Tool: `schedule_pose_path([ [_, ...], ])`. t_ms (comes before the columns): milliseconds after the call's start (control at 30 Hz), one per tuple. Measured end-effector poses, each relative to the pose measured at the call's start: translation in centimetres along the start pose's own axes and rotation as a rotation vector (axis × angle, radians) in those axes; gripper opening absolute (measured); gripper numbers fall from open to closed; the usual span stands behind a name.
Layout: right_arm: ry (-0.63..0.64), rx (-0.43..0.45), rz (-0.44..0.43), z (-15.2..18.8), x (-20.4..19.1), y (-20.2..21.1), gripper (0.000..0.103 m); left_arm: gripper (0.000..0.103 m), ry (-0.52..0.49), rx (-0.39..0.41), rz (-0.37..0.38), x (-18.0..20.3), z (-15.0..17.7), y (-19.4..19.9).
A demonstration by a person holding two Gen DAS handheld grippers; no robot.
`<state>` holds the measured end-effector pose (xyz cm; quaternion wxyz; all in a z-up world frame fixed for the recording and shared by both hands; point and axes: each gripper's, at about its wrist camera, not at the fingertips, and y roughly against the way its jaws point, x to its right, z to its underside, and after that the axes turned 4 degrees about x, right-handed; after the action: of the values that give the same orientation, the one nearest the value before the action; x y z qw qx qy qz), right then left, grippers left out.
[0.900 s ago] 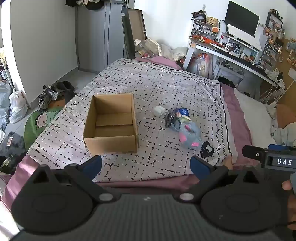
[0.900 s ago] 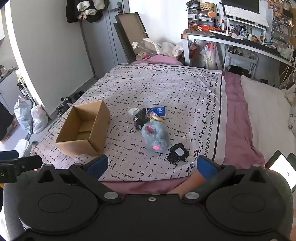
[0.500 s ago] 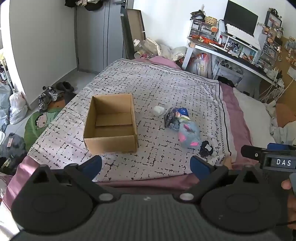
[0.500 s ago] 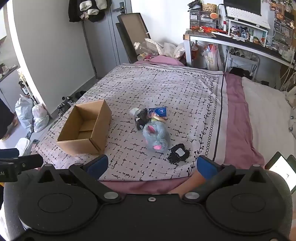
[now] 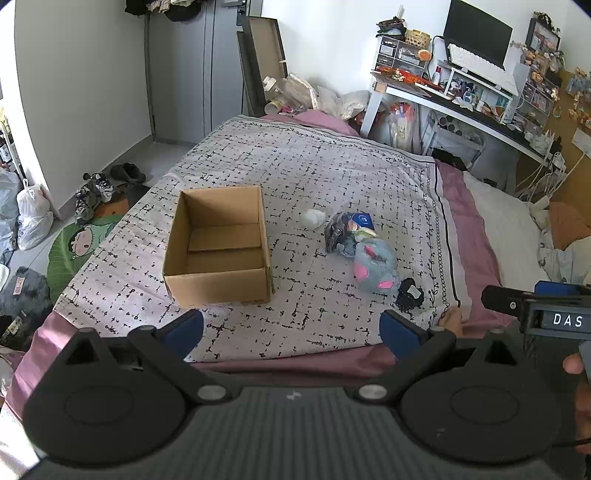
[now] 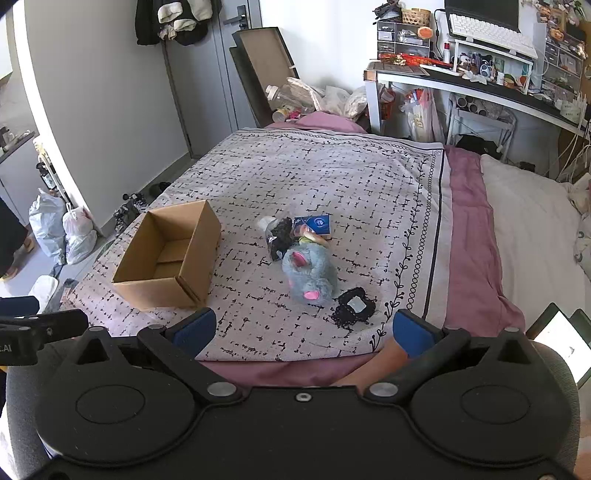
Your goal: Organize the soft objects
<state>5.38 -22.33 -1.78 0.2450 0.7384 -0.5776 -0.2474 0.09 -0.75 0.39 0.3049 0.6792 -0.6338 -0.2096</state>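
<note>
An open, empty cardboard box (image 5: 219, 245) (image 6: 168, 254) stands on the patterned bedspread. To its right lies a pile of soft things: a grey plush with pink ears (image 5: 375, 266) (image 6: 310, 275), a black item in a clear bag (image 5: 336, 230) (image 6: 279, 236), a blue packet (image 5: 362, 220) (image 6: 316, 224), a small white roll (image 5: 313, 218) and a black lacy piece with a white tag (image 5: 408, 295) (image 6: 354, 306). My left gripper (image 5: 291, 328) is open and empty near the bed's front edge. My right gripper (image 6: 303, 328) is open and empty there too.
The bedspread (image 5: 314, 162) covers a purple sheet (image 6: 472, 236). Shoes and bags lie on the floor at the left (image 5: 92, 192). A cluttered desk with a monitor (image 5: 476, 33) stands at the back right. A laptop corner (image 6: 561, 339) shows at the right.
Both views have shifted only slightly; the objects on the bed have not moved and both grippers remain open.
</note>
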Motion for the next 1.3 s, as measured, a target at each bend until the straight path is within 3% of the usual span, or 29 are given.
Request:
schedule_pose_path([
  [1300, 0.005, -0.002, -0.003, 0.01, 0.00, -0.20, 0.103, 0.101, -0.003, -0.009, -0.002, 0.23, 0.45, -0.46],
])
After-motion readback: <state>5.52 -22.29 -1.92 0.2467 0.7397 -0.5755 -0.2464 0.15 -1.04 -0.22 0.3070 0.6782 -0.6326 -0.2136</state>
